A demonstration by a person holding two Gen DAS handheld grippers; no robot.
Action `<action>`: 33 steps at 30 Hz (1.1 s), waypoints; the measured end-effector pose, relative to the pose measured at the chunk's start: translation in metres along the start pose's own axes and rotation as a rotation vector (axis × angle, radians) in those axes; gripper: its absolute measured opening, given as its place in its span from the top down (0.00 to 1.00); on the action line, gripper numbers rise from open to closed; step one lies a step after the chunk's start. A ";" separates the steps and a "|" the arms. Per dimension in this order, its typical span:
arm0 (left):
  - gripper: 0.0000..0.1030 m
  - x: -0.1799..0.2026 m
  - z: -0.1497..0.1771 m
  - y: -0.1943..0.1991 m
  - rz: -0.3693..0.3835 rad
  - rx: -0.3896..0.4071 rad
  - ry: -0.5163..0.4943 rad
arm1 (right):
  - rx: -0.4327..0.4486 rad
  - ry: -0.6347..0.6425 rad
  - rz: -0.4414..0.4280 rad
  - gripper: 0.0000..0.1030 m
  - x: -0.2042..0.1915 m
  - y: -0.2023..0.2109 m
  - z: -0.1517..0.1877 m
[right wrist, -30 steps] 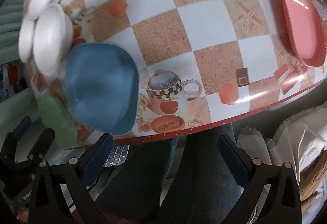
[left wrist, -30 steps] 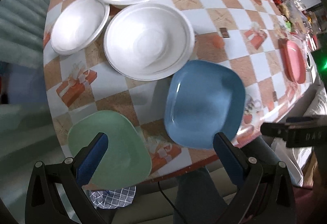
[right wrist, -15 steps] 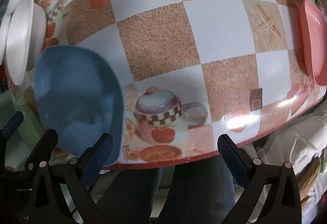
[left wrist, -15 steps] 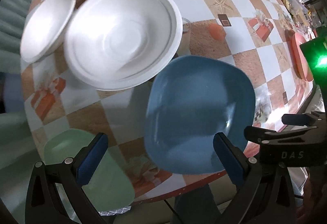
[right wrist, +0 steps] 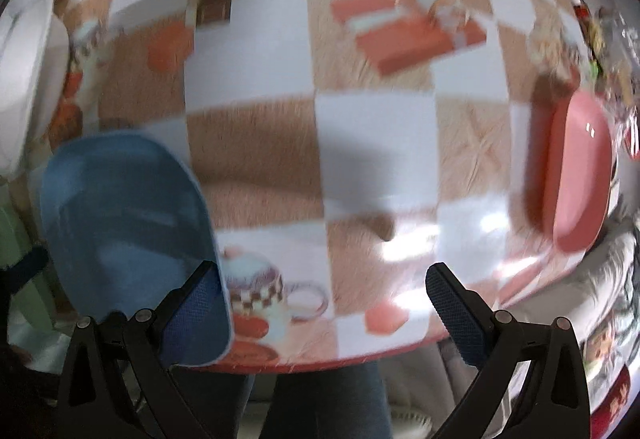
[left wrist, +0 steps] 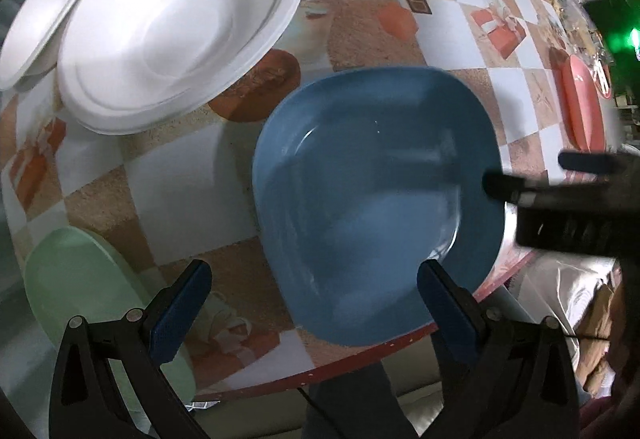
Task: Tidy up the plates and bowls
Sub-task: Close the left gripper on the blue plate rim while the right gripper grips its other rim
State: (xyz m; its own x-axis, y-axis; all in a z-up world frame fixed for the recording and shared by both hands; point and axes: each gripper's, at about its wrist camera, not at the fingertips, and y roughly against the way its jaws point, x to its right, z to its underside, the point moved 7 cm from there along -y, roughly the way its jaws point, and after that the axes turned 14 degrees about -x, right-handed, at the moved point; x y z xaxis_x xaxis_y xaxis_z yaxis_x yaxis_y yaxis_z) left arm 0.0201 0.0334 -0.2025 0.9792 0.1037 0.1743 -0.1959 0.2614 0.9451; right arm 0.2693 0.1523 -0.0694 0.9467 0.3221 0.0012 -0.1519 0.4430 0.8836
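A blue square plate (left wrist: 376, 199) lies at the table's near edge, also seen as the blue plate (right wrist: 124, 223) at the left of the right wrist view. My left gripper (left wrist: 312, 287) hovers open just short of its near rim, its right finger over the plate's corner. A green plate (left wrist: 84, 287) sits at the near left under the left finger. Three white bowls, the largest (left wrist: 172, 23) nearest, stand at the far left. A pink plate (right wrist: 576, 175) lies at the right. My right gripper (right wrist: 324, 295) is open and empty over the table edge, beside the blue plate.
The table wears a checkered cloth (right wrist: 360, 143) with printed teapots and gift boxes. The person's legs (right wrist: 324, 399) are below the near edge. Cluttered small items (left wrist: 568, 7) crowd the far right. The right gripper's body (left wrist: 568, 207) shows at the right of the left wrist view.
Both grippers have moved forward and lower toward the table. The blue plate now fills more of the left wrist view; the right gripper has come over the table edge.
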 end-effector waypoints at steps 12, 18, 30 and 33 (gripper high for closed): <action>0.00 -0.034 -0.021 0.007 -0.007 0.029 0.182 | 0.004 0.062 -0.077 0.00 -0.016 -0.025 0.002; 0.00 -0.041 -0.038 -0.006 -0.021 0.016 0.182 | -0.013 0.059 -0.096 0.00 -0.020 -0.054 0.005; 0.00 -0.066 -0.054 -0.009 -0.061 0.020 0.202 | 0.016 0.049 -0.135 0.00 -0.014 -0.061 0.012; 0.00 -0.058 -0.032 -0.006 -0.074 -0.009 0.208 | 0.003 0.047 -0.132 0.00 -0.015 -0.059 0.008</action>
State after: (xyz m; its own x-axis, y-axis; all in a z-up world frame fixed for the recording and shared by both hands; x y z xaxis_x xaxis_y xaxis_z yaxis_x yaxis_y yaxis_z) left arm -0.0372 0.0569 -0.2269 0.9592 0.2793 0.0429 -0.1254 0.2844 0.9505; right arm 0.2661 0.1146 -0.1182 0.9441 0.2997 -0.1372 -0.0258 0.4820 0.8758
